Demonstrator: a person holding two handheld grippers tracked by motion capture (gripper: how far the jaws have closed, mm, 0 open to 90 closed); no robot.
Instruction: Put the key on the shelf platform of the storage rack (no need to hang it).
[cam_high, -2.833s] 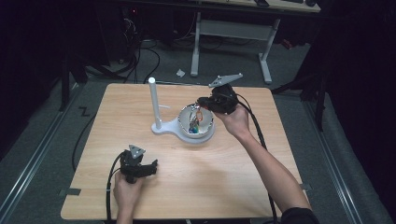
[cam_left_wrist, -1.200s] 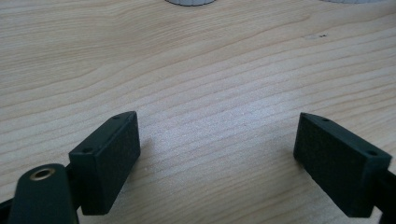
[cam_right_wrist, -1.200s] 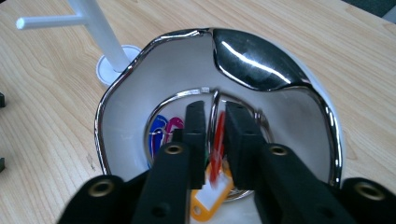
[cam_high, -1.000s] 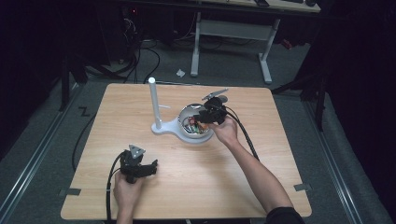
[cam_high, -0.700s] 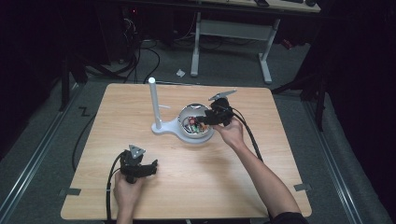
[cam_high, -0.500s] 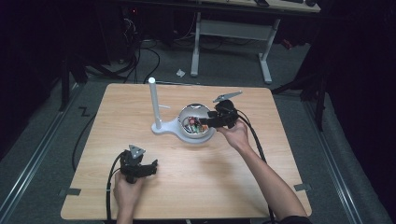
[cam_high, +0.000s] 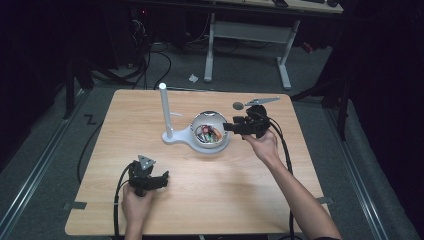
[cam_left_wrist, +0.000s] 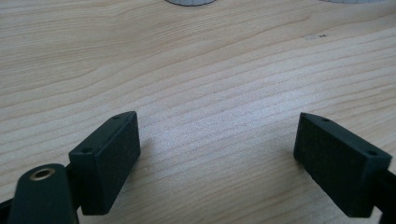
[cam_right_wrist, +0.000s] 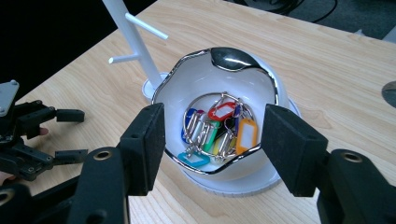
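On the wooden desk (cam_high: 200, 200) stands a white bowl (cam_high: 210, 132) with a wavy chrome rim, set on a white base from which a white post (cam_high: 164, 110) with short side pegs rises upright at the bowl's left in the high view. Inside the bowl lies a bunch of key tags (cam_right_wrist: 217, 128) in red, blue, green, orange and yellow on metal rings.

The right tool (cam_high: 231, 127) is held level just beside the bowl's right rim, pointing toward it. In the right gripper view its jaws stand wide apart, framing the bowl's near edge, with nothing between them; the tags lie below and beyond the pads (cam_right_wrist: 147, 144).

The left tool (cam_high: 161, 180) rests low near the front left part of the desk, well apart from the bowl, held by the person's left hand (cam_high: 135, 202). In the left gripper view its jaws are spread wide over bare wood and grip nothing.

A small dark disc (cam_high: 238, 105) lies on the desk behind the right tool.
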